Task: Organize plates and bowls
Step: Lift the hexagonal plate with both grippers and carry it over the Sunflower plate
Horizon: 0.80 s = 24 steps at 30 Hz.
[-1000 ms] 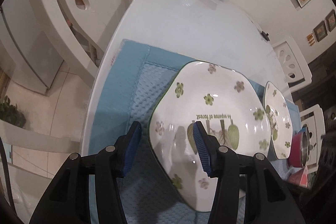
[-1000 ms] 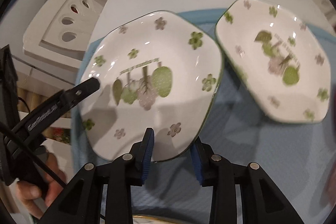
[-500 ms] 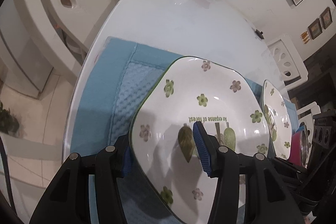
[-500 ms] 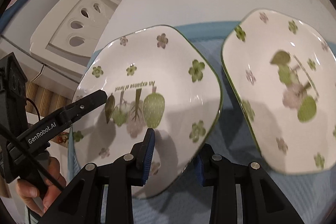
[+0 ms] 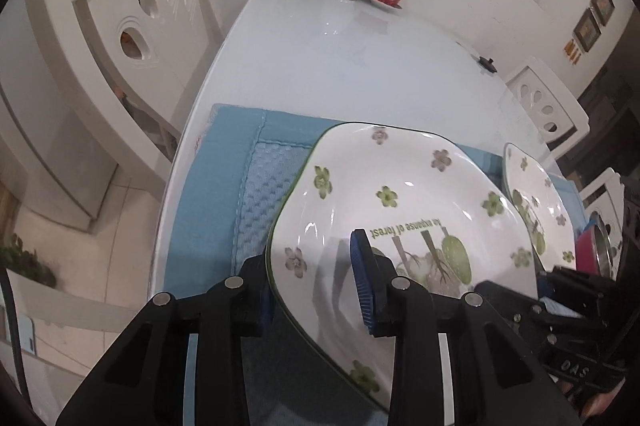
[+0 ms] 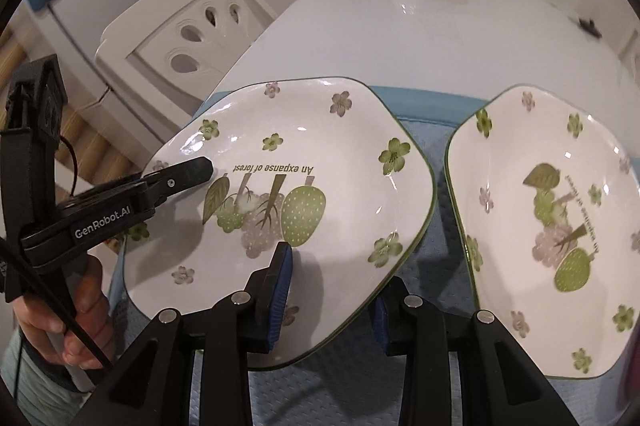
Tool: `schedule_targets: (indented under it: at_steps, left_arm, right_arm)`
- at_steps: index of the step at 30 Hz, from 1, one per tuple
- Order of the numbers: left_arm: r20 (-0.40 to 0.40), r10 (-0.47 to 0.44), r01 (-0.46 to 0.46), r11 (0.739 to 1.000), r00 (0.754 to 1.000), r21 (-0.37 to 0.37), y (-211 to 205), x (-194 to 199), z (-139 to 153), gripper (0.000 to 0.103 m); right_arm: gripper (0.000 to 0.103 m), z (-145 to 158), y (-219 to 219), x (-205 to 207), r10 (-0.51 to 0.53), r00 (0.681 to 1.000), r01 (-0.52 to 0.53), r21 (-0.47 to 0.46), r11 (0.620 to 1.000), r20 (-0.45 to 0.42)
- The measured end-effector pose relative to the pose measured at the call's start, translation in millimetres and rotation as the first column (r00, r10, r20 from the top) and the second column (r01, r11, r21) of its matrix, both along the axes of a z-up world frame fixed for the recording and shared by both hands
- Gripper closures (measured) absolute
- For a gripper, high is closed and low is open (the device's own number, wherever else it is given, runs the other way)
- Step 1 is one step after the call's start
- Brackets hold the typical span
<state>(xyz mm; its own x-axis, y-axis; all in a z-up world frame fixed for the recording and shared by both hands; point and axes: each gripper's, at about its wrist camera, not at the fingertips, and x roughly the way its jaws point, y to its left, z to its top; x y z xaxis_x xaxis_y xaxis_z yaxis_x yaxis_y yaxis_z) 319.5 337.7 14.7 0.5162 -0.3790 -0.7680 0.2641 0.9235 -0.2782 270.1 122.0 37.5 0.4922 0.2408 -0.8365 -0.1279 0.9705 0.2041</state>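
The left hand-held gripper [image 5: 318,278] points steeply downward, its jaws closing, one blue pad above the near-left rim of a plate [image 5: 400,194] and the other beneath it. The right hand-held gripper [image 6: 332,290] also tilts down, clamped on the same plate's near-right rim, one pad on top, one under. A hand [image 6: 68,310] grips the left gripper's handle at the near left.

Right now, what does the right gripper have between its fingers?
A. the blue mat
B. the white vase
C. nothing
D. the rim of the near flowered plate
D: the right gripper straddles the near plate, one pad above its rim, one beneath.
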Motion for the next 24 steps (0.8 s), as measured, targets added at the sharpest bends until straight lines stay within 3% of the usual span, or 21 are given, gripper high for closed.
schedule_targets:
  at_steps: [12,24]
  left_arm:
    - [0.007,-0.018,0.018,1.0,1.0,-0.006,4.4,-25.8,6.7,0.074]
    - [0.075,-0.043,0.044,0.999,0.996,-0.004,7.8,-86.8,48.0,0.074]
  right_arm:
    - [0.07,7.0,2.4,-27.0,0.038,0.999,-0.038,-0.011,0.999,0.004]
    - [0.07,46.4,10.1,-89.6,0.058,0.997,-0.058,0.002,0.998,0.049]
